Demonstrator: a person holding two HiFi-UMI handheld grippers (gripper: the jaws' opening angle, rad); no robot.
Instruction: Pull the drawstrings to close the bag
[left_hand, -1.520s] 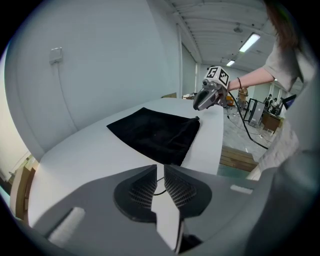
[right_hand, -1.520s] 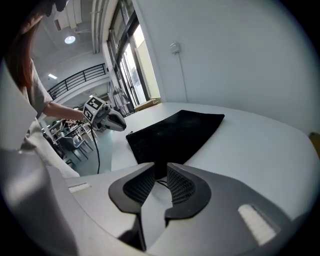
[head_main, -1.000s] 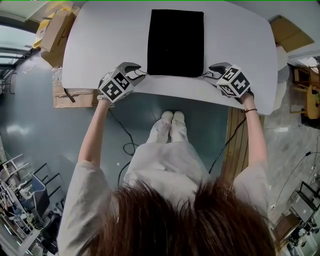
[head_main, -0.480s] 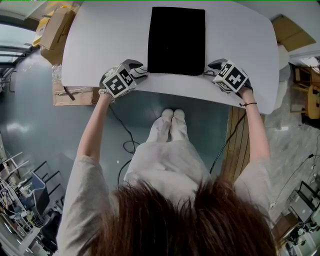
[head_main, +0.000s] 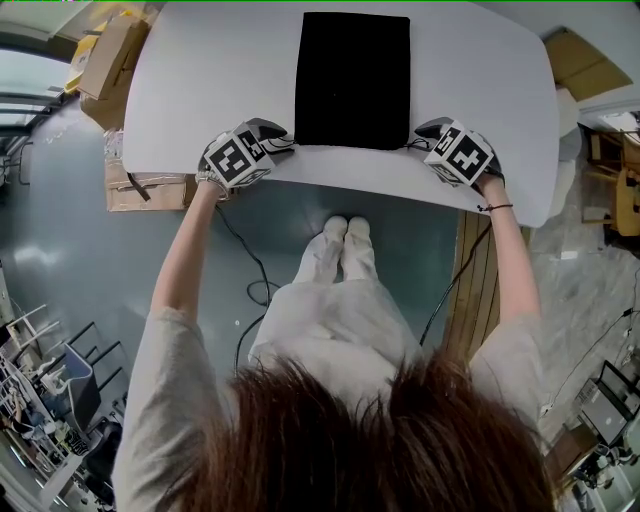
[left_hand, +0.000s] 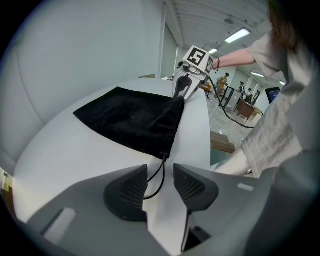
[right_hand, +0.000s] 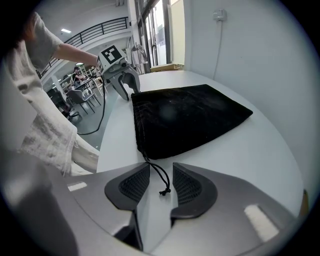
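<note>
Astride the drawstrings, left gripper, right gripper, jaws closing, apart

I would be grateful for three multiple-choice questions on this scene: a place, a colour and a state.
1. Where does the bag lie? A on the floor; B on the table; C on a box.
2. The bag's colour? A white; B red; C black.
3. Jaws of the right gripper: A apart, drawstring between them; B clamped on the drawstring; C apart, nothing between them.
1 B, it lies flat on the white table. 2 C, its cloth is black. 3 A, a gap shows on each side of the drawstring, though the jaws have just been closing.
</note>
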